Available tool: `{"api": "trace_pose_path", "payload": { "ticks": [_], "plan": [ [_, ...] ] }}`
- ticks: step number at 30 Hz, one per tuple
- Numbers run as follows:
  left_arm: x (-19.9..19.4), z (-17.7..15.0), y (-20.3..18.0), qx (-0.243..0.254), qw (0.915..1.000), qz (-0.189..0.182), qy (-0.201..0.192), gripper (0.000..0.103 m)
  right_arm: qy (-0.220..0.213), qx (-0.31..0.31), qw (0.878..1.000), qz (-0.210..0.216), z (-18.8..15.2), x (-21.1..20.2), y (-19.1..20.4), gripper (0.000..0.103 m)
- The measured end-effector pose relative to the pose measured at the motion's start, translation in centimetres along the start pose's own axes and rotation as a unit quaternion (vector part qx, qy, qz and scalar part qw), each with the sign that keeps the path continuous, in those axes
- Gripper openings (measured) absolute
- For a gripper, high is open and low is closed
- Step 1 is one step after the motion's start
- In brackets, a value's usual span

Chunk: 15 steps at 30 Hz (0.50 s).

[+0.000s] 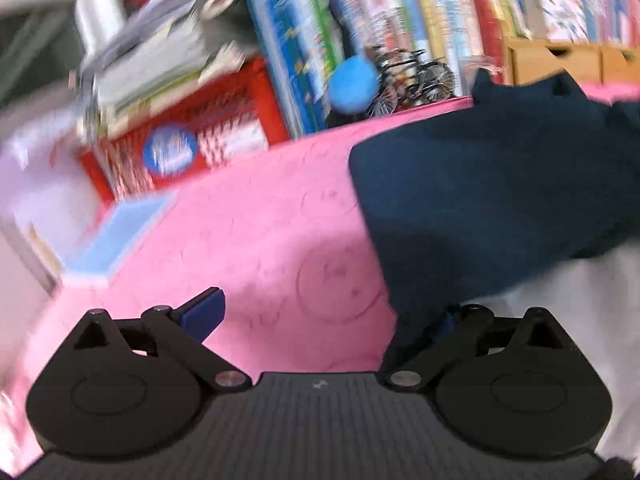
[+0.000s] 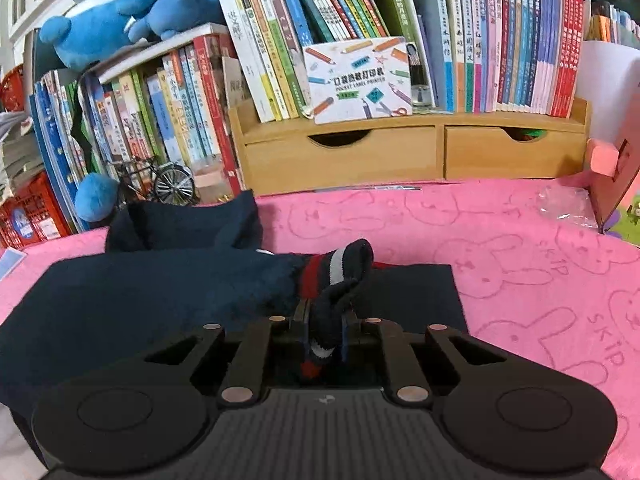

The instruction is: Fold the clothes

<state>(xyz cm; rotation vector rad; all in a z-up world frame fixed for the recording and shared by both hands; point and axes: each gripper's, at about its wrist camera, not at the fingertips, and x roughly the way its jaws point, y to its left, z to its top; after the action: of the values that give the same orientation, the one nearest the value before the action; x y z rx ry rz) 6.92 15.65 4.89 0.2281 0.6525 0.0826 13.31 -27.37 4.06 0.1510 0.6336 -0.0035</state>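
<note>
A dark navy garment (image 2: 160,280) lies spread on the pink rabbit-print cloth (image 2: 500,248). Its cuff (image 2: 340,268), striped red and white, is bunched up between the fingers of my right gripper (image 2: 324,320), which is shut on it just above the cloth. In the blurred left wrist view the same navy garment (image 1: 480,200) fills the right half. My left gripper (image 1: 320,316) stands open at the garment's left edge; its blue left finger (image 1: 202,314) shows over bare pink cloth (image 1: 260,248), and the right finger is mostly hidden under the fabric.
Rows of books (image 2: 500,40) and a wooden drawer unit (image 2: 420,152) line the back edge. A model bicycle (image 2: 160,184), blue plush toys (image 2: 120,16) and a red crate (image 1: 180,132) stand at the back left. A cardboard box (image 2: 616,168) sits far right.
</note>
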Motion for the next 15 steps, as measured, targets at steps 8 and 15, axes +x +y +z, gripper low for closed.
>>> {"api": "trace_pose_path", "payload": {
  "ticks": [8, 15],
  "plan": [
    [-1.6, -0.3, 1.1, -0.005, 1.0000, -0.008, 0.000, 0.101, -0.013, -0.019, 0.998, -0.058, -0.2, -1.7, -2.0, 0.043],
    [-6.1, -0.1, 2.4, 0.032, 0.9944, -0.020, -0.098, 0.103, -0.053, -0.049, 0.988, -0.137, 0.2, -4.7, -3.4, 0.067]
  ]
}}
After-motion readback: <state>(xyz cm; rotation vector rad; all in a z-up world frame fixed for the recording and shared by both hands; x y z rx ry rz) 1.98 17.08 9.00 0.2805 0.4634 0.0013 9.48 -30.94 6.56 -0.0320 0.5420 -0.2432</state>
